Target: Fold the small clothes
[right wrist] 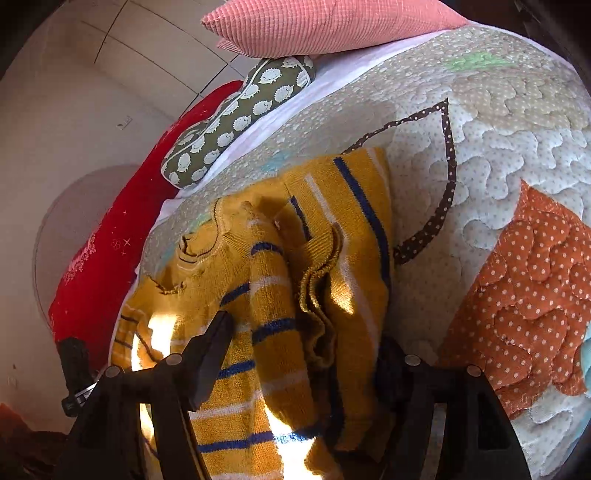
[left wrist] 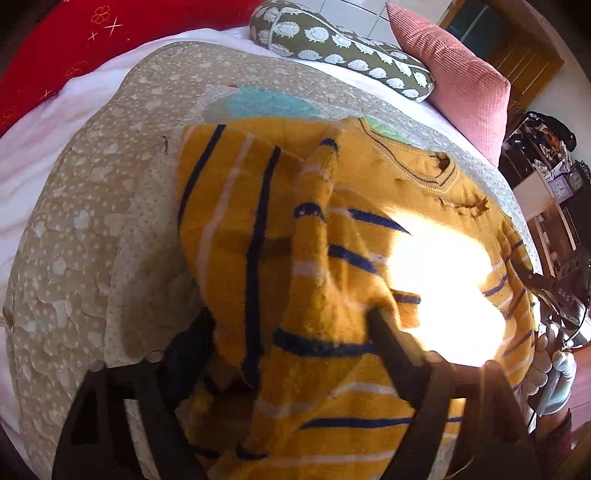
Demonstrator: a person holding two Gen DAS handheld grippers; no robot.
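Sweater position: we see the sweater (left wrist: 280, 236) (right wrist: 310, 280) lying partly folded on the quilt (left wrist: 92, 229) (right wrist: 498, 140), at centre frame in both wrist views.
Left gripper: the left gripper (left wrist: 291, 332) has its fingers apart, with bunched sweater fabric lying between them; we cannot tell whether they pinch it.
Right gripper: the right gripper (right wrist: 306, 339) likewise has fabric filling the gap between its spread fingers; grip not confirmable.
Free room: bare quilt shows left of the sweater in the left wrist view and right of it in the right wrist view.
Edges: green pillow (left wrist: 332, 40) (right wrist: 236, 118) and pink cushion (left wrist: 454, 70) (right wrist: 317, 26) bound the upper frame; red blanket (left wrist: 55, 48) (right wrist: 122, 236) beyond.
Textures: mustard fuzzy knit, navy and white stripes, ribbed collar and hem; quilt stitched, dotted, with an orange patch (right wrist: 528, 291).
Lighting: a sun glare washes out part of the knit.
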